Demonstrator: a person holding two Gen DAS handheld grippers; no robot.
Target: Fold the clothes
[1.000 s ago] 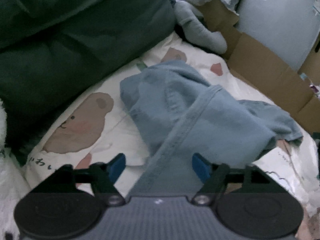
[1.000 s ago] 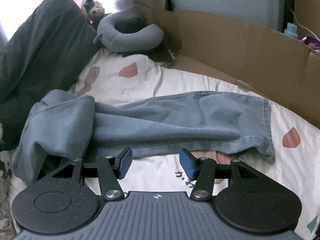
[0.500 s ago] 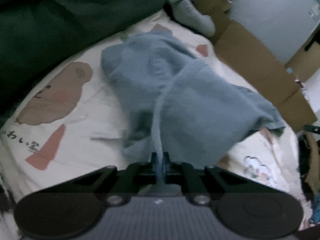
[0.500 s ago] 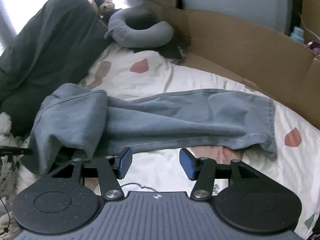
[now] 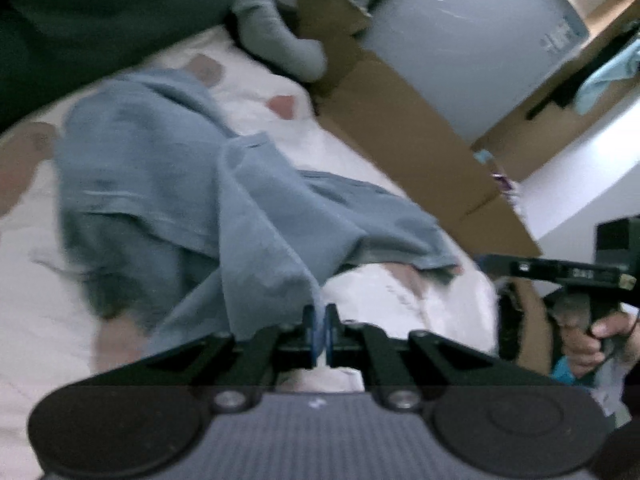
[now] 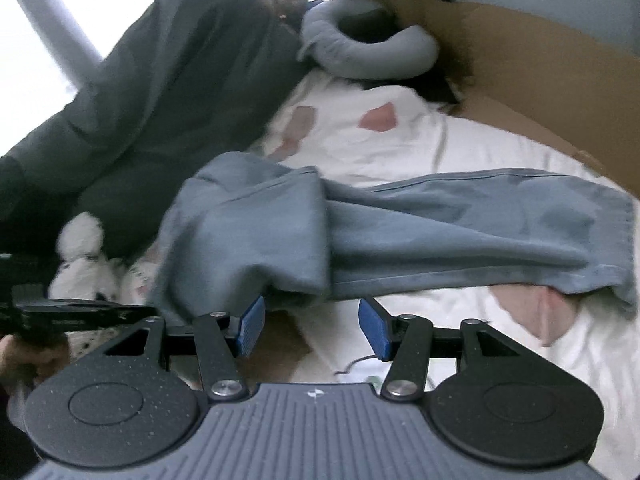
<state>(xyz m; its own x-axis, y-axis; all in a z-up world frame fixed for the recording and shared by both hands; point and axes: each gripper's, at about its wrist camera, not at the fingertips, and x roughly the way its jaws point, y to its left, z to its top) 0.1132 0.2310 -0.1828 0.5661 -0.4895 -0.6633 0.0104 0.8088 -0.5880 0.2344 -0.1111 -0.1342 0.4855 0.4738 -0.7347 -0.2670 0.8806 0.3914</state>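
The faded blue cotton trousers (image 6: 400,236) lie rumpled across the white printed bedsheet (image 6: 420,152), one leg stretched flat, the other part bunched. The left gripper (image 5: 320,330) is clamped on a fabric edge, drawing it taut. The right gripper (image 6: 311,326) hovers near the trousers with jaws apart, holding nothing. Keep the pull low and even; anchor the flat leg before laying the lifted edge over.

Blue-grey trousers (image 6: 440,232): soft matt cotton-like cloth, stitched hems. Bedsheet (image 6: 420,148) under them: white matt printed fabric. Neck pillow (image 6: 372,56) far ahead of right hand-held gripper (image 6: 312,326): grey smooth knit. Cardboard (image 6: 532,68) beyond: brown matt paperboard. Gripper bodies: black matt textured plastic, metal pivot screws, blue ribbed pads (image 6: 250,324).
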